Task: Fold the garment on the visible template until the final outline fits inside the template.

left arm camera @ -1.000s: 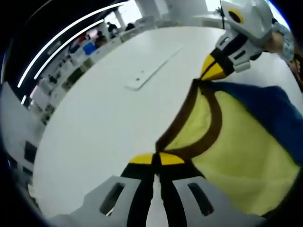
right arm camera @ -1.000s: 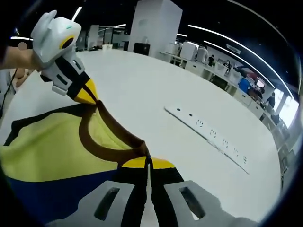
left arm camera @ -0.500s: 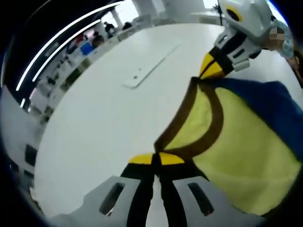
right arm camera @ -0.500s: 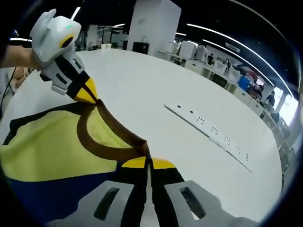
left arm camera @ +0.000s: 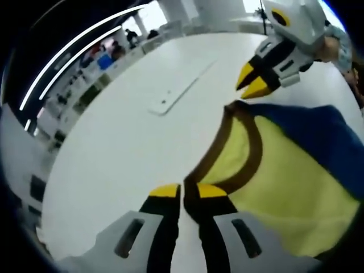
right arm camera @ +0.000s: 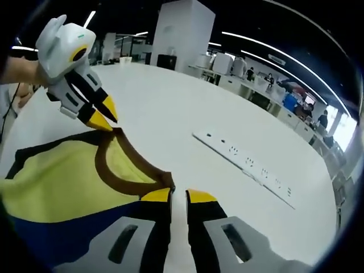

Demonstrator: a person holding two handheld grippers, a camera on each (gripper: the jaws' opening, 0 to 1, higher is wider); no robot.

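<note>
A yellow garment (left arm camera: 284, 170) with a brown neckband, black trim and a blue part lies on the white table (left arm camera: 114, 159). In the left gripper view my left gripper (left arm camera: 182, 190) stands open, its yellow tips just short of the neckband's near end. My right gripper (left arm camera: 253, 82) hangs open just above the neckband's far corner. The right gripper view shows the same garment (right arm camera: 57, 176). There my right gripper (right arm camera: 178, 196) is open beside the neckband's end, and my left gripper (right arm camera: 105, 114) is open over the other corner. Neither holds cloth.
A long white power strip (left arm camera: 182, 85) lies on the table beyond the garment; the right gripper view has this power strip (right arm camera: 244, 165) to the right. A person's hand (right arm camera: 17, 68) holds the left gripper. Desks and people stand far off.
Both grippers were shut on the neckband's two ends and have now opened, letting go of it. The neckband has dropped onto the table, and both grippers sit slightly back from it.
</note>
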